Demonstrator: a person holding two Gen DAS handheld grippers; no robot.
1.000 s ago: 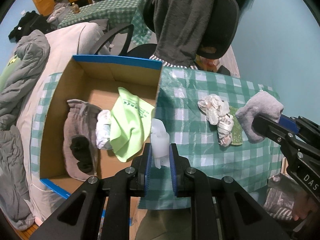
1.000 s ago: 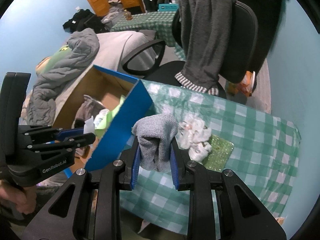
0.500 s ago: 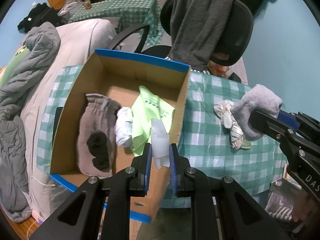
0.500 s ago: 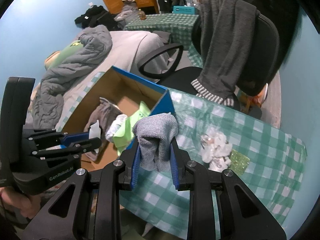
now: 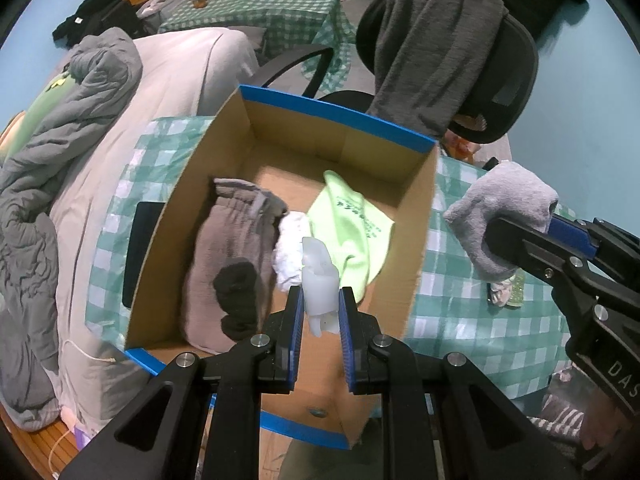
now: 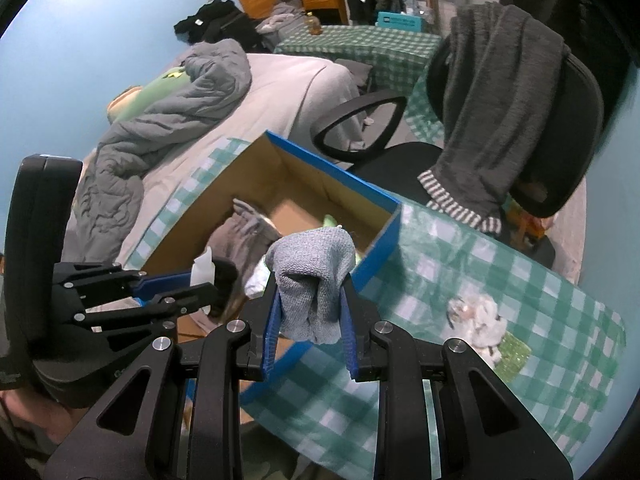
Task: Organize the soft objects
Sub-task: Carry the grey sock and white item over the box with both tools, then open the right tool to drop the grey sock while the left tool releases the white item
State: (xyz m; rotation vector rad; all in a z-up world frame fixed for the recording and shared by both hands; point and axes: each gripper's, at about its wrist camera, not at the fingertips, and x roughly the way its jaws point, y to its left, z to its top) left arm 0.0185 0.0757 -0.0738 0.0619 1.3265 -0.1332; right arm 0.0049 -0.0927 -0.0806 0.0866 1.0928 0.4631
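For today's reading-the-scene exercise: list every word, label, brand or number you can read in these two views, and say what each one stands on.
"DAS": white letters, cut off by the picture's edge, on the right claw's black body.
Dark print on the lime-green cloth in the cardboard box: too small to read.
White print on the teal crate on the far table: too blurred to read.
Pale lettering on the left claw's body: too dark to read.

Left wrist view: steeply down, close over cardboard box (image 5: 280, 152). Right wrist view: oblique from beside; box shared.
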